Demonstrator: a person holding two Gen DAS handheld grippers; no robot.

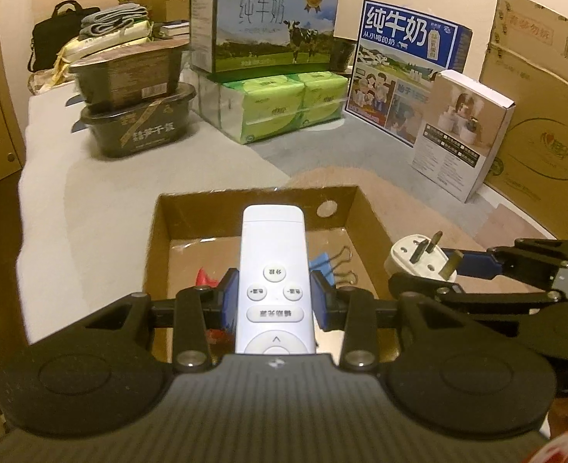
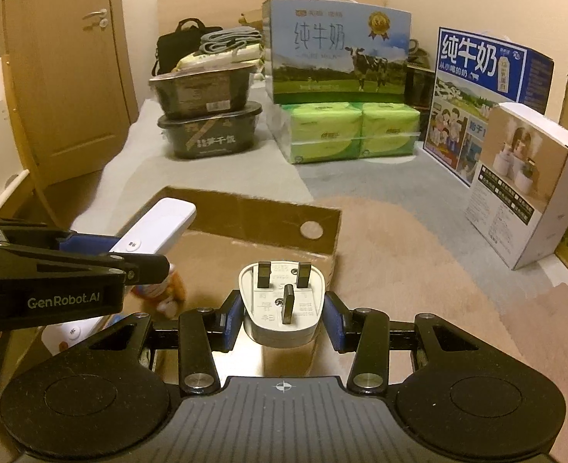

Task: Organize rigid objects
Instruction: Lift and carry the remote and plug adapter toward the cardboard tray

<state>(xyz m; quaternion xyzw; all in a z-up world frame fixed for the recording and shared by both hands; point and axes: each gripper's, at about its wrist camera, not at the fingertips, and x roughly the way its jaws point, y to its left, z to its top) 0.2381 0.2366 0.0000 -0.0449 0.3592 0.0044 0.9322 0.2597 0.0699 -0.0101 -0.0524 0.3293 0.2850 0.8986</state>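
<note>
My left gripper (image 1: 275,301) is shut on a white remote control (image 1: 273,270) and holds it above an open cardboard box (image 1: 160,239). In the box lie a blue binder clip (image 1: 332,266) and a red item (image 1: 205,276). My right gripper (image 2: 282,316) is shut on a white three-pin plug (image 2: 282,305), prongs up, over the box's right part (image 2: 245,216). The plug (image 1: 418,260) and right gripper (image 1: 430,274) show at the right of the left wrist view. The remote (image 2: 156,227) and left gripper (image 2: 145,256) show at the left of the right wrist view.
Behind the box stand two stacked dark food tubs (image 1: 137,92), green tissue packs (image 1: 276,104) under a milk carton box (image 1: 264,19), a blue milk box (image 1: 403,65), a white product box (image 1: 461,131) and a large cardboard carton (image 1: 542,96). A door (image 2: 64,69) is at left.
</note>
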